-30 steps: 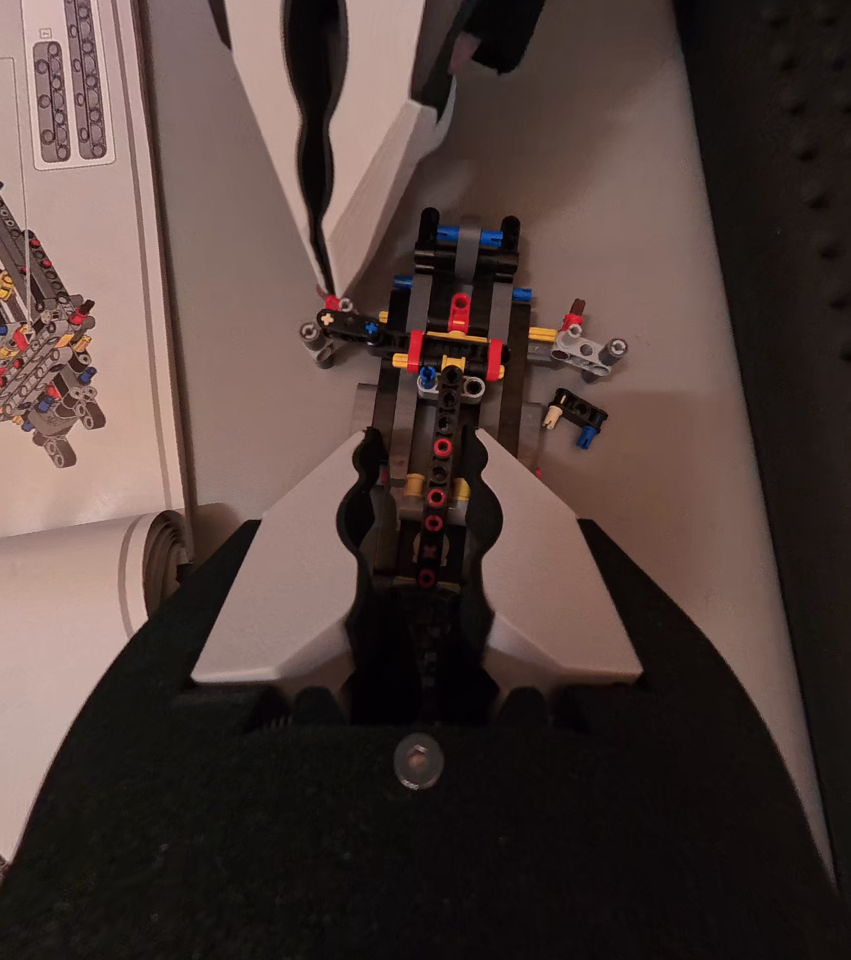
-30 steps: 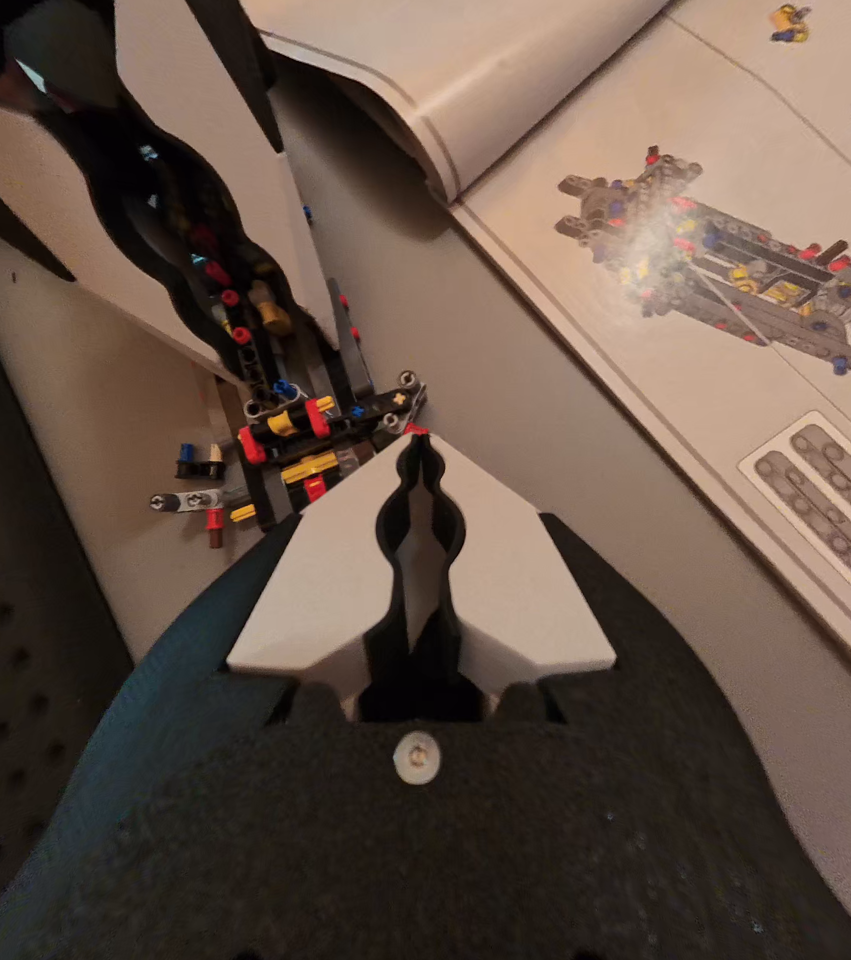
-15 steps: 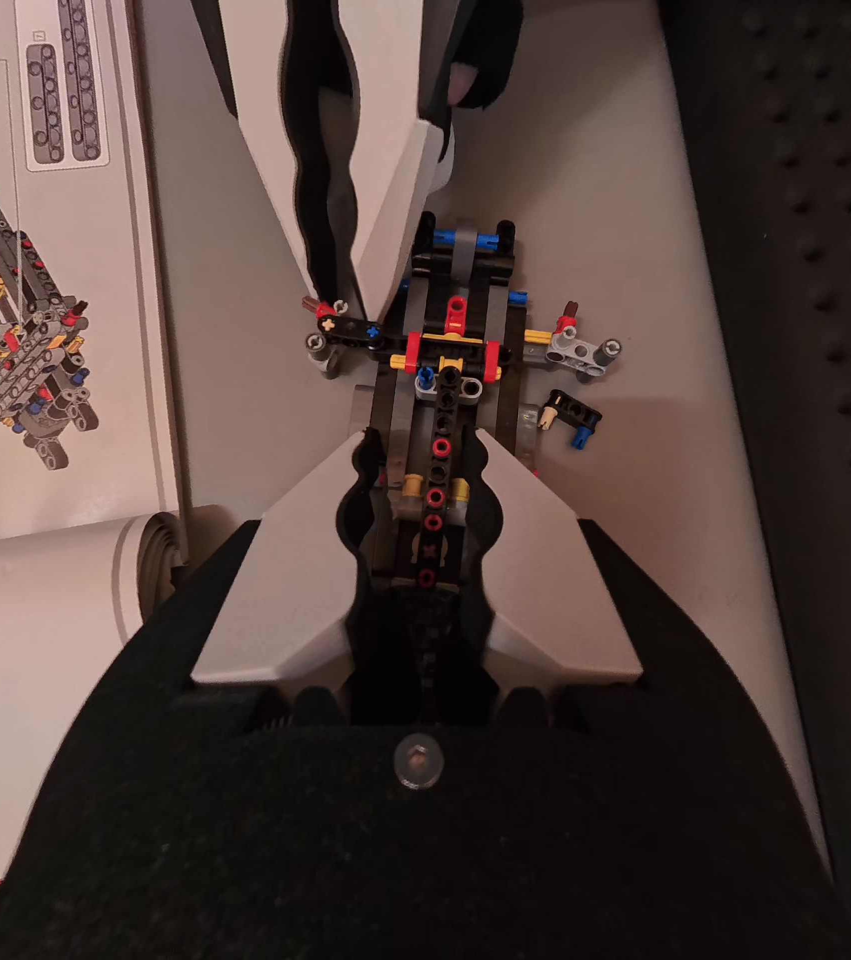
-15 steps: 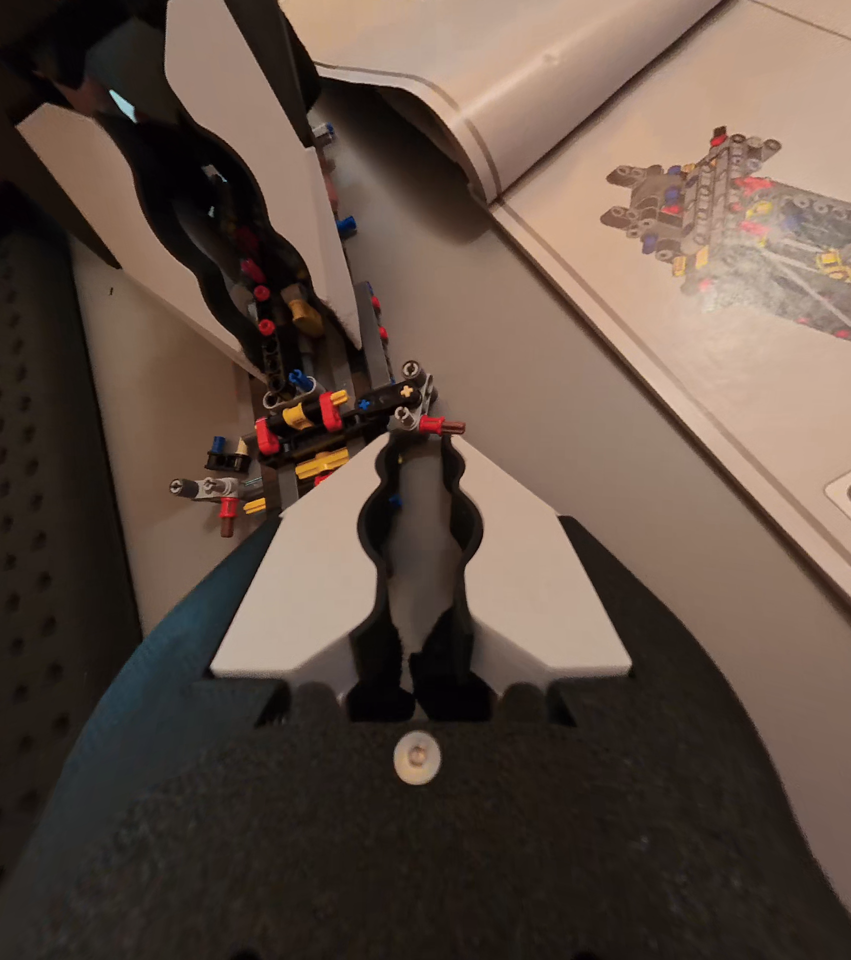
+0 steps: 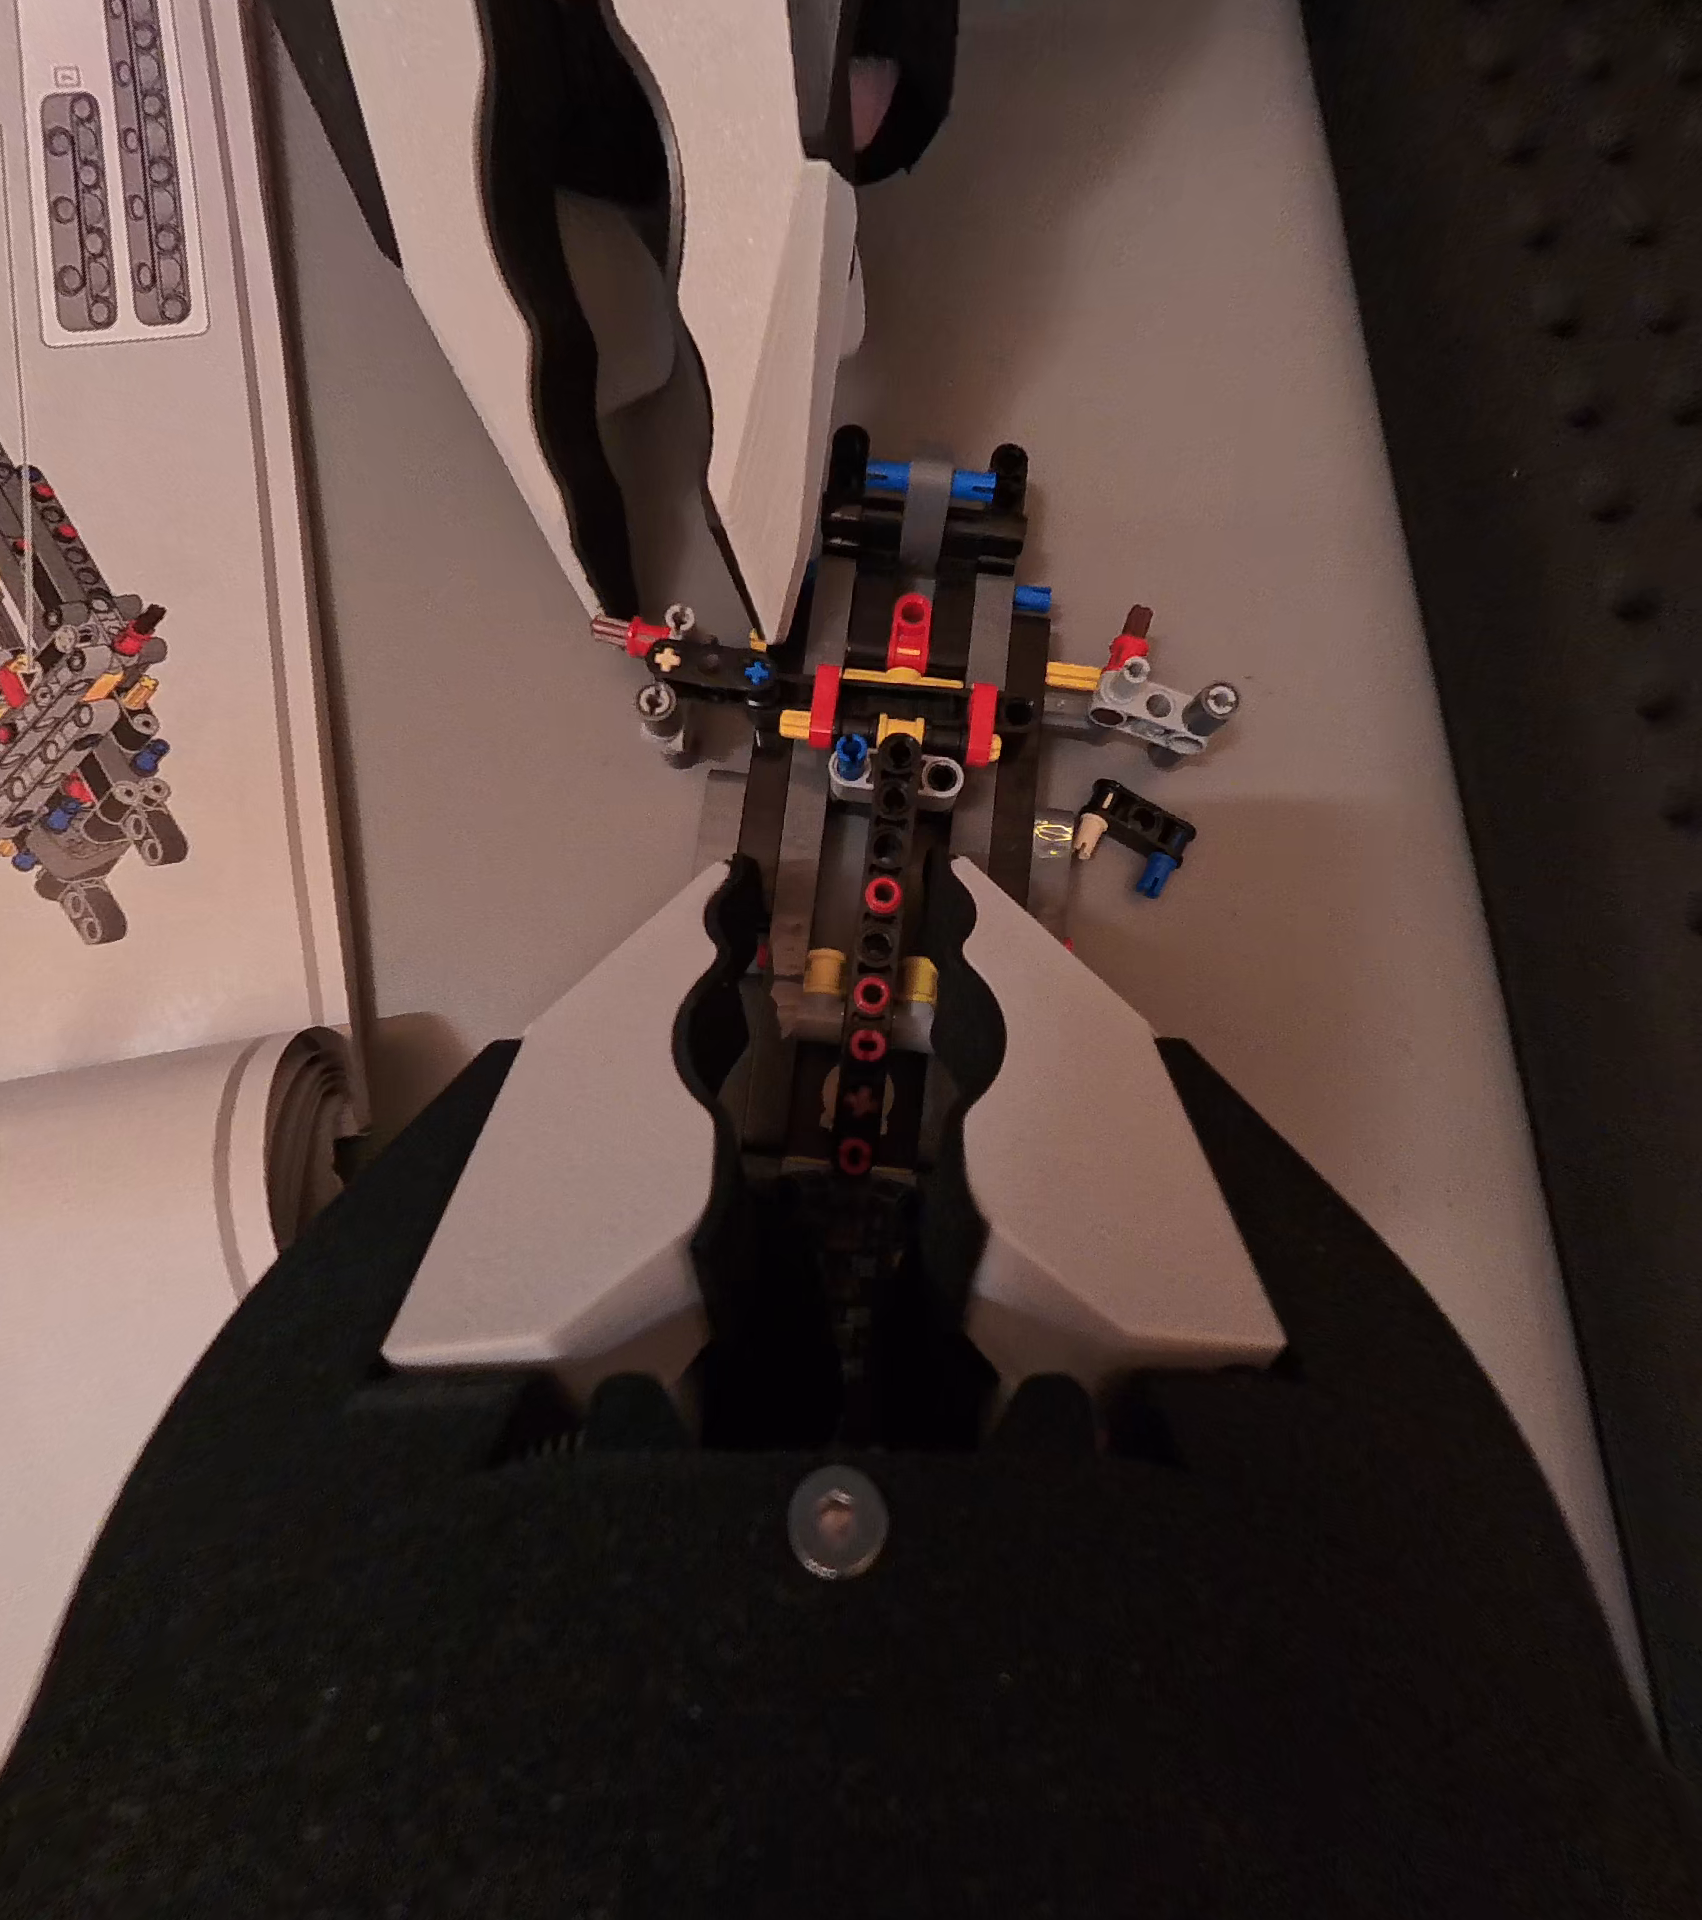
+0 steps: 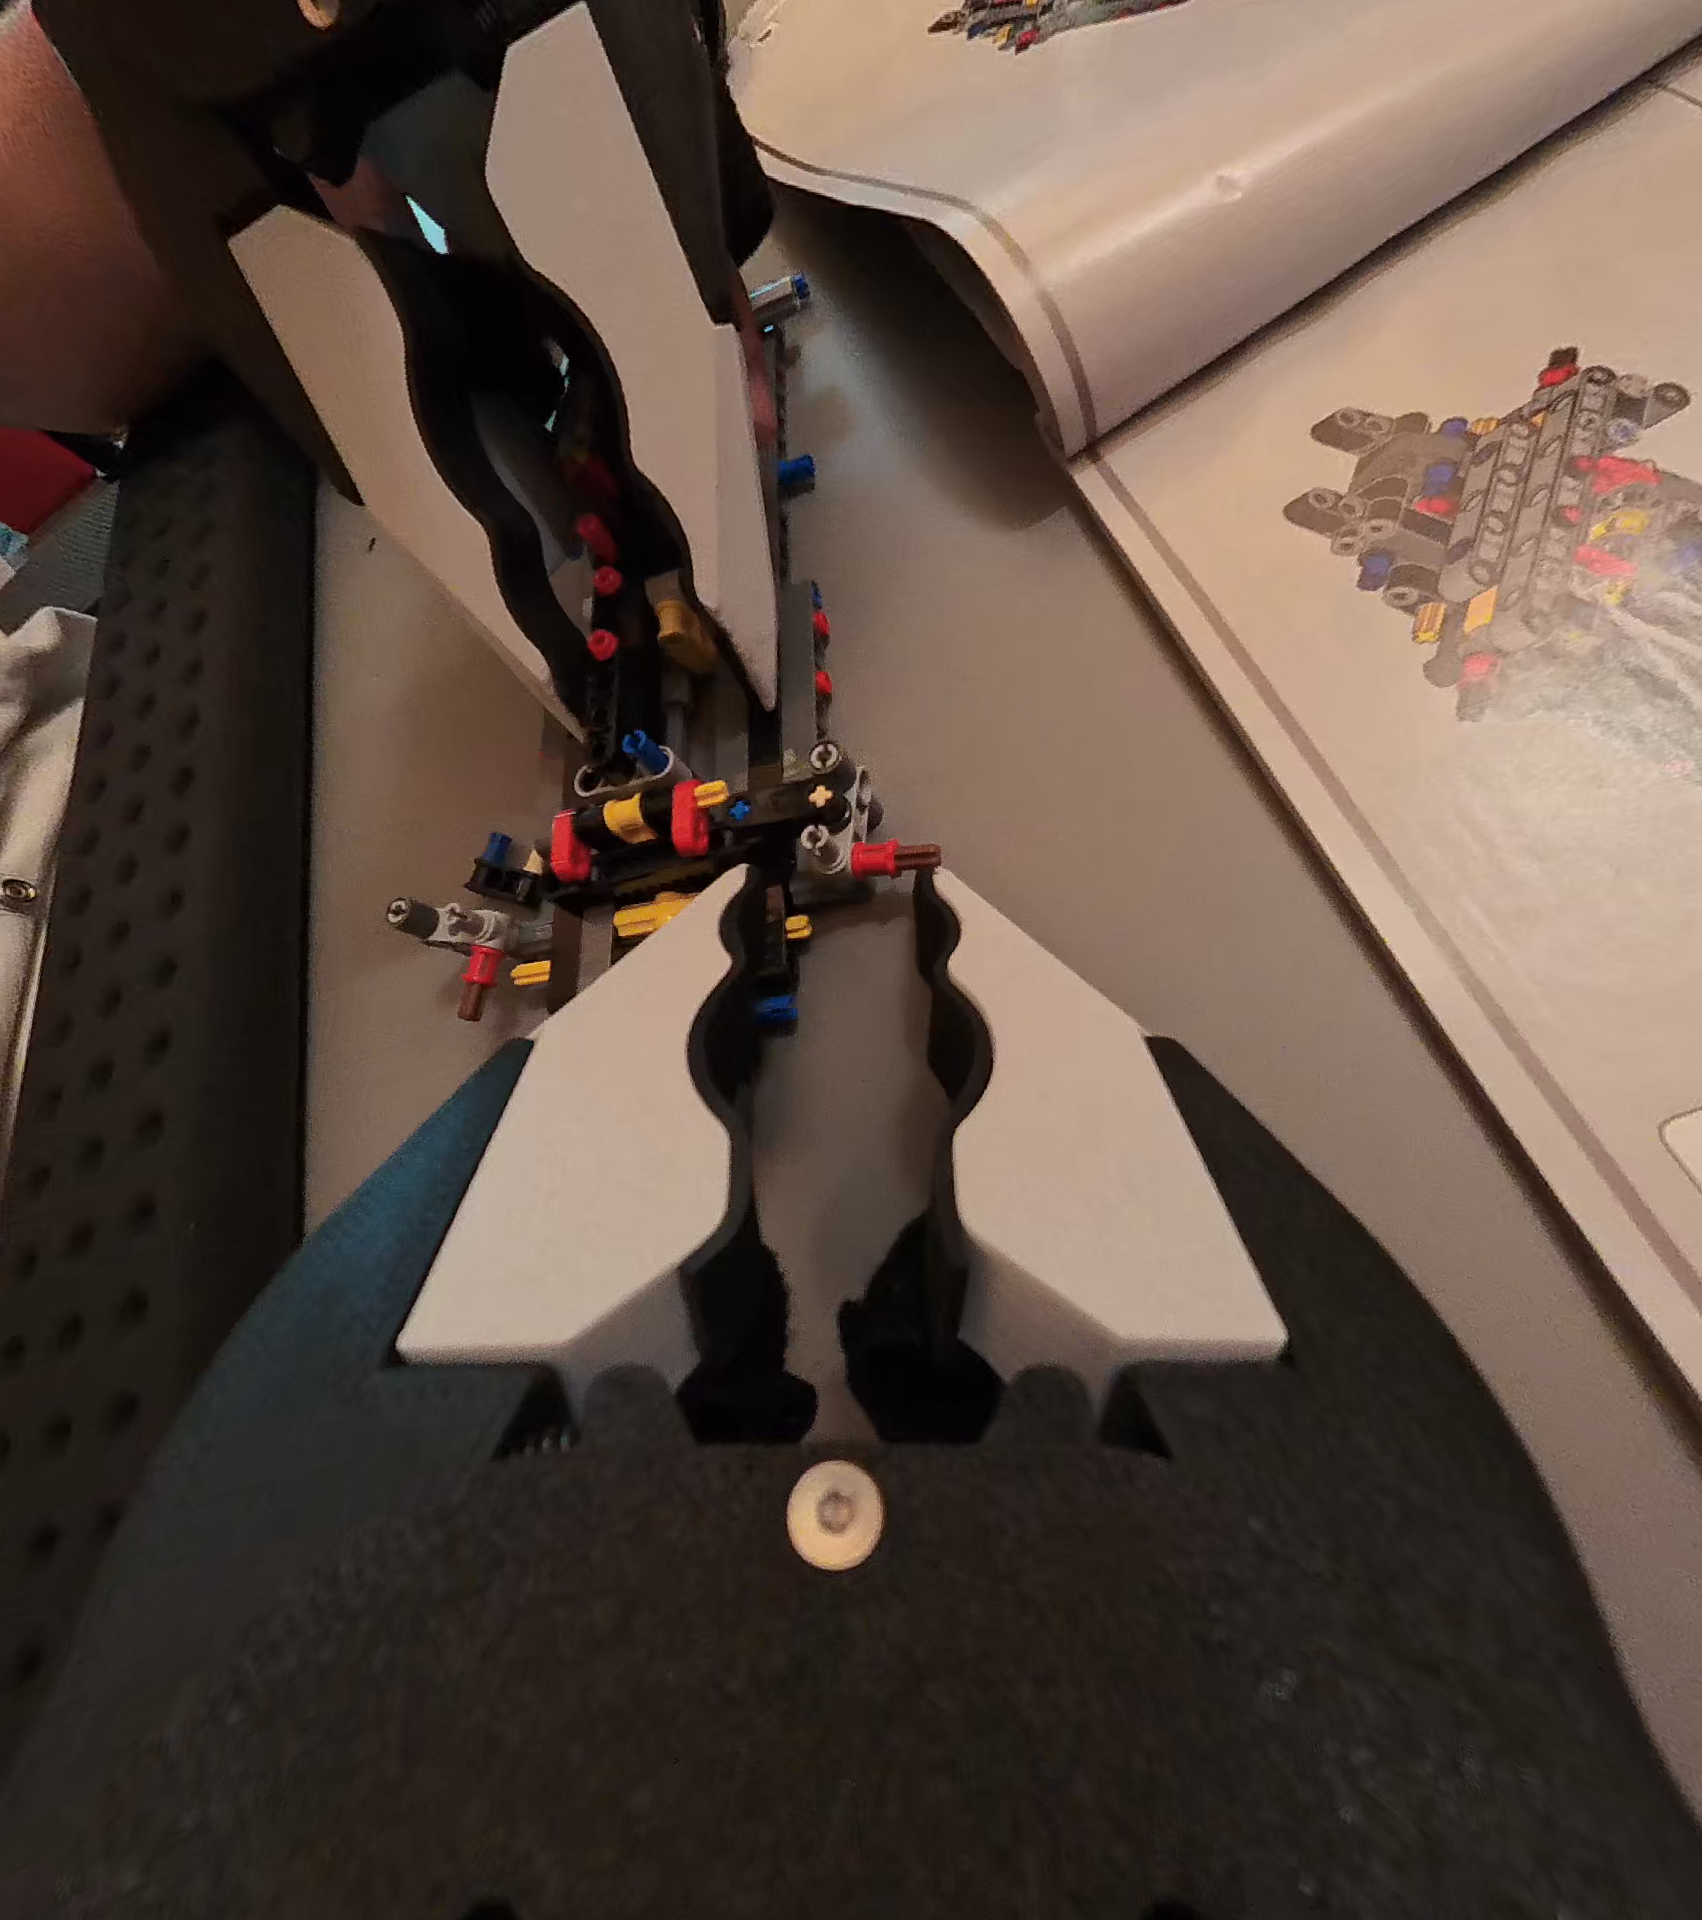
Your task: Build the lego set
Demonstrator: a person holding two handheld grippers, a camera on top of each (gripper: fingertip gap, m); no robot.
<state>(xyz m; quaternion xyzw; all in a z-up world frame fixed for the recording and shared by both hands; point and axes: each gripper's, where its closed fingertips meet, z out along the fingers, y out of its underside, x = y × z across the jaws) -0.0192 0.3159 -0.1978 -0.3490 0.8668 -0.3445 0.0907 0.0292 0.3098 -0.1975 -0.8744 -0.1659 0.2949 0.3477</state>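
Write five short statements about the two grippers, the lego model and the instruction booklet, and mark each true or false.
1. The left gripper straddles the lego model, one finger on each side. True.
2. The right gripper is clamped shut on a loose brick. False: its jaws are apart, with only bare table and the model's edge between them.
3. An open instruction booklet lies beside the model. True.
4. The model is lifted clear of the table. False: it rests on the table.
5. A small black piece with a blue pin lies loose next to the model. True.
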